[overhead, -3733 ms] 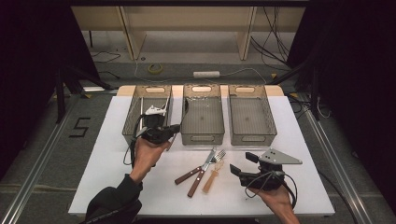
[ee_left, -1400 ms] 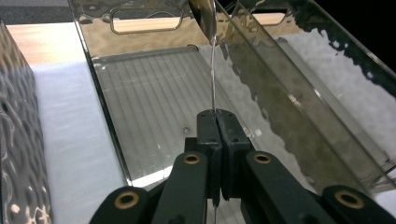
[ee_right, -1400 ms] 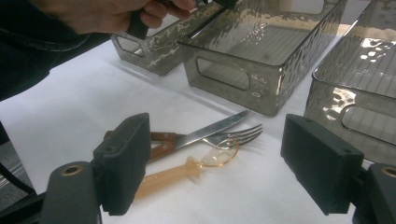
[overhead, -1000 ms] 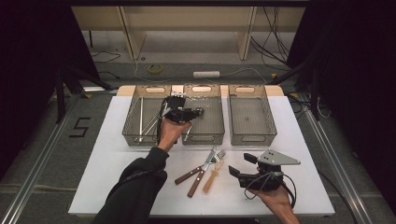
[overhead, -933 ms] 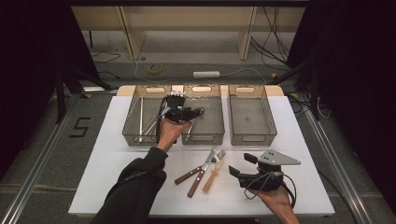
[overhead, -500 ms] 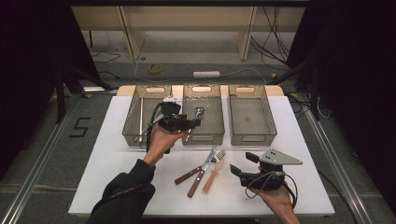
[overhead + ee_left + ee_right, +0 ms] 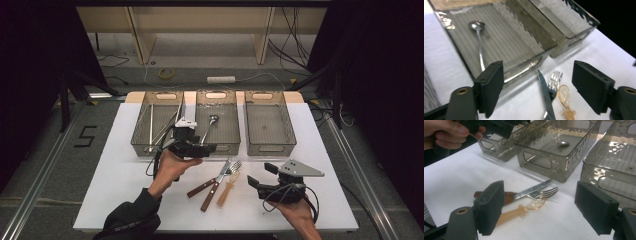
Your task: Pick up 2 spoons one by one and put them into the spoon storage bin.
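**What the views left unclear**

In the left gripper view the knife ran off the bottom edge, its handle cut away, and the fork showed only its tines behind the blade. The plastic spoon was likewise cropped below. In the high view the left bin's contents were thin rods too small to identify. The right bin ran past the right gripper view's edge.

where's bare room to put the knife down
Free: the right bin, and the white table left of the left gripper. The middle bin holds one spoon. Crowded: the left bin, and around the knife, fork and plastic spoon.
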A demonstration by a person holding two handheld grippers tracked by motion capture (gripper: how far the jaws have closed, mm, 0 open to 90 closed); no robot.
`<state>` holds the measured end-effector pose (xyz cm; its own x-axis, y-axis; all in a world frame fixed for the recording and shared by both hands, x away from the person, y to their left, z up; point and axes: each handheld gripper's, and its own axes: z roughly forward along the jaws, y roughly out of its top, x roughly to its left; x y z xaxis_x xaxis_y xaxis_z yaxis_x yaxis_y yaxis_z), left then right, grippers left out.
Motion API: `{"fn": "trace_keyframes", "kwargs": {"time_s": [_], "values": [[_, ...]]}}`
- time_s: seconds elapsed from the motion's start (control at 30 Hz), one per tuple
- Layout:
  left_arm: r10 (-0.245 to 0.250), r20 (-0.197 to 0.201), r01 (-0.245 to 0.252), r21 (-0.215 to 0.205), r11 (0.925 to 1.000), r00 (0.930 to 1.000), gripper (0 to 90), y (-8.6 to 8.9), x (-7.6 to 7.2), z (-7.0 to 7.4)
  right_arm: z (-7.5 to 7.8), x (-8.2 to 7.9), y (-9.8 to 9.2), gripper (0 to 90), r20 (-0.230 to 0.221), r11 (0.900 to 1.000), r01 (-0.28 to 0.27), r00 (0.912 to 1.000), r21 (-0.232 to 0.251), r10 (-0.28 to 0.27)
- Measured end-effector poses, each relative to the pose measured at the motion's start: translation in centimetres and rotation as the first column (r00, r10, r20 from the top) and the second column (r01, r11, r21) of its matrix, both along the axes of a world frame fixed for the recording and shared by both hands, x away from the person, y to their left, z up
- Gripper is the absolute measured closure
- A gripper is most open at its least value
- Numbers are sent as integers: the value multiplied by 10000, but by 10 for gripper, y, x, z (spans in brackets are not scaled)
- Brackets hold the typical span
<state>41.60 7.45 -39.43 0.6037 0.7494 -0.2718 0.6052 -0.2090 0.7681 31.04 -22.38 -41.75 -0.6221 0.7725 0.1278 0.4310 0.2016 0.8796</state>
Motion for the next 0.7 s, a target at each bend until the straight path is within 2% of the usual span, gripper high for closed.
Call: {"fn": "trace_keyframes", "kwargs": {"time_s": [0.17, 0.3, 0.7], "values": [[-285, 62, 283, 299, 9992, 9996, 225, -9, -17, 1, -1, 1, -4, 251, -11, 9999, 146, 9999, -49, -146], [-508, 213, 491, 725, 9962, 9985, 210, -14, -30, 1, -1, 3, -8, 251, -65, 9995, 311, 9995, -34, -312], [-905, 85, 893, 931, 9916, 9959, 199, -26, -52, -7, -2, 4, -12, 250, -75, 9984, 569, 9984, -9, -569]]}}
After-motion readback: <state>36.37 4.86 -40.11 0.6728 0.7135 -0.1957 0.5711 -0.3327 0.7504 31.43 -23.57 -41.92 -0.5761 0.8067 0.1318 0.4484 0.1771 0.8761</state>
